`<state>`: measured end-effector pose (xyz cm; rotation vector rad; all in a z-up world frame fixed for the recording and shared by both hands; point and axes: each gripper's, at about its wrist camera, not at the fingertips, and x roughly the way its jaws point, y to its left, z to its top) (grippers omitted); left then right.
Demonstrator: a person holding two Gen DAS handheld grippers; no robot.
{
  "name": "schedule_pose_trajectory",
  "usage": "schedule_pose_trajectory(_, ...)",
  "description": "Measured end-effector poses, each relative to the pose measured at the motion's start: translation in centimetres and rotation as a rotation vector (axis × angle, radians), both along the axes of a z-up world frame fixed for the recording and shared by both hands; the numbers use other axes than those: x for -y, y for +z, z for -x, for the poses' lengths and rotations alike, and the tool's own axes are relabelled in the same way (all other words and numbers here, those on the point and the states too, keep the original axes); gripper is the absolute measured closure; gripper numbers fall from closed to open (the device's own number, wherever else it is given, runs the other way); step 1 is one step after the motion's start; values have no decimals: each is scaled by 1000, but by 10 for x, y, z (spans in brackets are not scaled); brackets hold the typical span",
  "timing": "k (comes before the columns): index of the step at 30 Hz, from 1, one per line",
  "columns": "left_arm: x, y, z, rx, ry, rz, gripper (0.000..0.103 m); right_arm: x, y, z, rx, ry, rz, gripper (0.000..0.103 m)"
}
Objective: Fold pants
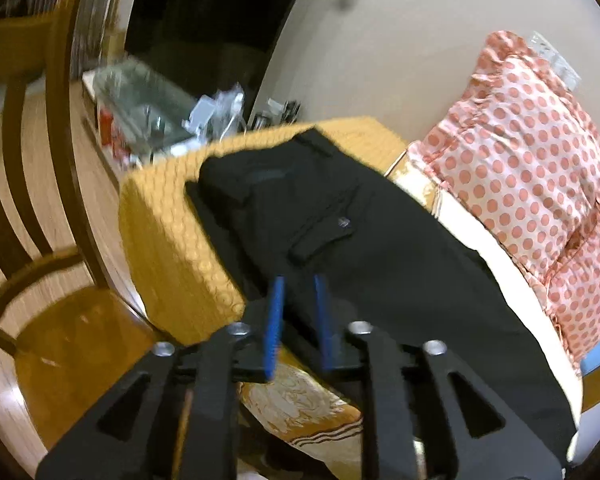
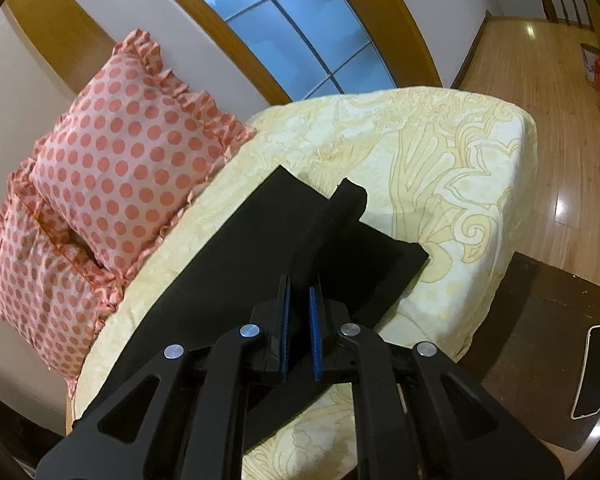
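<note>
left tongs [image 1: 299, 286] angled down, parted | right tongs [image 2: 300, 294] pinching pants [image 2: 284, 240]

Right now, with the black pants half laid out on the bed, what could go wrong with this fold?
1. The right gripper is pinching a raised ridge of the pants; pulling on it may drag the leg ends out of line.
2. The left gripper stands open above the waist end, which lies near the bed's edge, so that end could slide off.
3. The polka-dot pillows crowd one side and could catch the cloth.

One pair of black pants [image 1: 340, 216], two polka-dot pillows [image 2: 132, 160], one chair [image 1: 40, 200], one phone [image 2: 594, 372].
</note>
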<state>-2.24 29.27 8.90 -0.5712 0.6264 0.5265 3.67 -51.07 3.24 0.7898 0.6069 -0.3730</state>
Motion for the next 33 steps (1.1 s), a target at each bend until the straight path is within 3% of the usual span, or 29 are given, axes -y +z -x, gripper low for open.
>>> schedule_pose_trajectory(2,12,11,2,26,-12,-36,62,2,-2,2,-4,-5,-34,83)
schedule_pose_trajectory(4,31,23,0,50,-56,-86,58,5,-3,7,4,-11,-81,45)
schedule_pose_trajectory(5,38,26,-2,56,-84,-96,53,5,-2,10,14,-16,-85,40)
schedule_pose_trajectory(8,69,27,-19,66,-207,-98,48,3,3,11,26,-14,-55,41)
schedule_pose_trajectory(11,100,14,-45,44,-345,-71,48,3,-3,5,-1,-17,-70,51)
schedule_pose_trajectory(14,127,-4,-66,19,-467,-18,48,5,-14,-4,-27,3,-92,80)
schedule_pose_trajectory(15,137,-11,-74,7,-510,0,48,5,-17,-7,-34,12,-86,95)
schedule_pose_trajectory(16,144,-15,-79,-4,-536,4,48,6,-16,-7,-23,16,-81,99)
schedule_pose_trajectory(19,157,-27,-87,-35,-582,-1,48,10,-4,6,34,-16,-43,100)
schedule_pose_trajectory(22,154,-38,-87,-57,-594,13,48,18,-13,15,-9,-68,-53,100)
schedule_pose_trajectory(26,147,-46,-89,-61,-601,41,48,17,-18,16,-27,-56,-55,99)
schedule_pose_trajectory(31,151,-46,-88,-38,-633,25,36,27,-8,35,17,-133,-68,77)
schedule_pose_trajectory(33,156,-46,-88,-36,-642,8,30,32,-10,38,15,-148,-77,77)
